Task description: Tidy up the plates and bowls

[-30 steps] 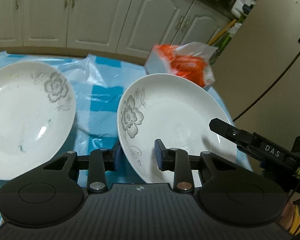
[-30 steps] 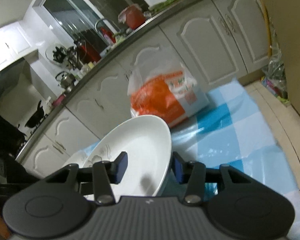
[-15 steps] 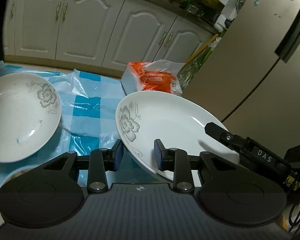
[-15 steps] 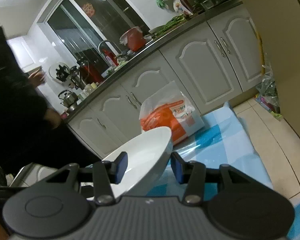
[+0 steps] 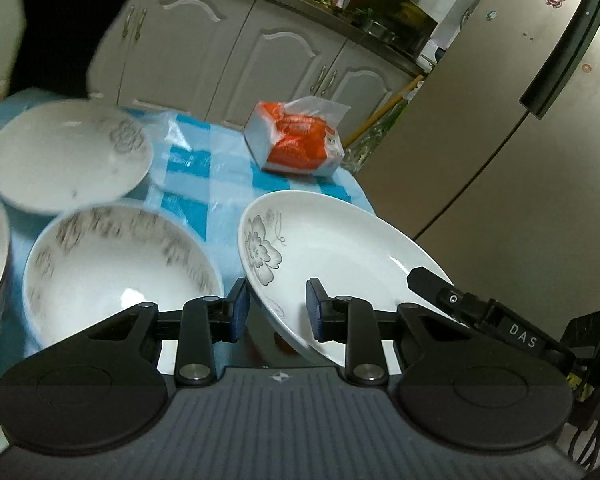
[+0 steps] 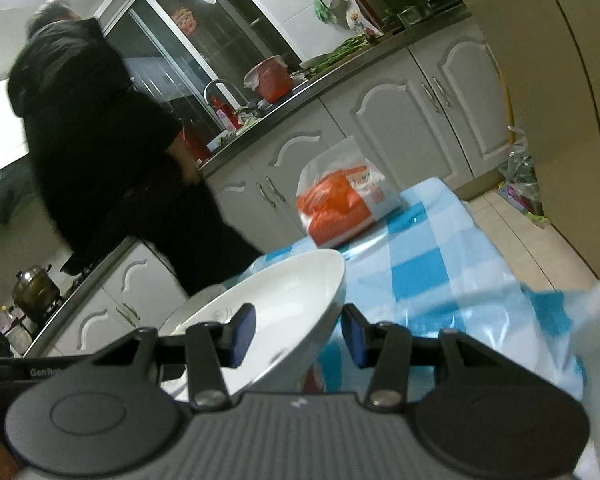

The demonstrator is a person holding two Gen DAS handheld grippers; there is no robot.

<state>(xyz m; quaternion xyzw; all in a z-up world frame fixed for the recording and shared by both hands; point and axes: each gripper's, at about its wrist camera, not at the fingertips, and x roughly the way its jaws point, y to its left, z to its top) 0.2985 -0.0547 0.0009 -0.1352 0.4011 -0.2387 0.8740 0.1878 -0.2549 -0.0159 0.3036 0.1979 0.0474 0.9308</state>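
White flowered plate is up in the air, its rim between the closing left gripper and the part-open right gripper, while nothing is stacked yet.

White letters "DAS" stand on the black arm of the right gripper in the left wrist view, and "GenRob", cut short, on a black bar at the right wrist view's lower left
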